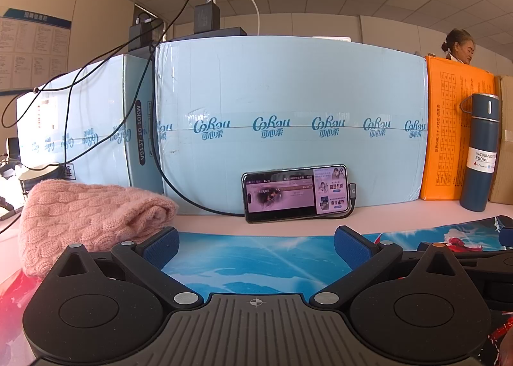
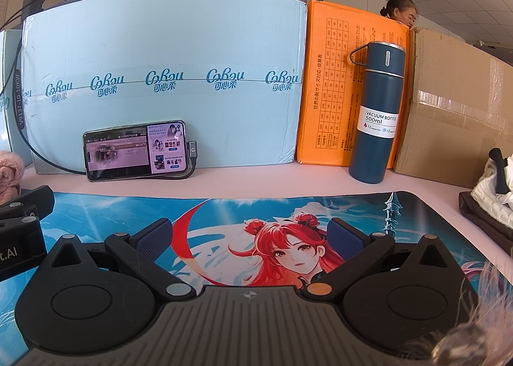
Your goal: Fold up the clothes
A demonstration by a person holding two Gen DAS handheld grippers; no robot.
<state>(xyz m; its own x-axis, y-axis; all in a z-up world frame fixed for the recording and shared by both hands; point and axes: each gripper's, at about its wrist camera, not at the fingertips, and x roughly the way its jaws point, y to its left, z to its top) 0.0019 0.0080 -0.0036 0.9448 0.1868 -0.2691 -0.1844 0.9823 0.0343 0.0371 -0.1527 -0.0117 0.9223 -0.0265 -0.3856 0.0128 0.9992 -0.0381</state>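
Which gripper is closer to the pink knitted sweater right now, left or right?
Left. The left gripper sits open right beside the pink knitted sweater, just off its left finger. The right gripper, also open, is farther off, with the sweater at its view's far left edge.

Pink cable-knit folded garment (image 1: 86,218): near corner hidden behind the left gripper's body, left side runs toward the frame edge. In the right wrist view only a sliver of it shows at the left border.

Pile of white and dark cloth (image 2: 490,196) cut off by the right edge; garment type can't be told.

Blurred pinkish fuzzy material (image 2: 461,334) at the bottom right corner, out of focus, unidentifiable.

Black smartphone lying on its side (image 2: 134,150): screen text too small to read.

Blue-and-red printed anime desk mat (image 2: 256,215): near part covered by both gripper bodies.

Wall poster with small print (image 1: 30,48): illegible.

Person with dark hair behind the boxes (image 2: 400,12): only the head shows.
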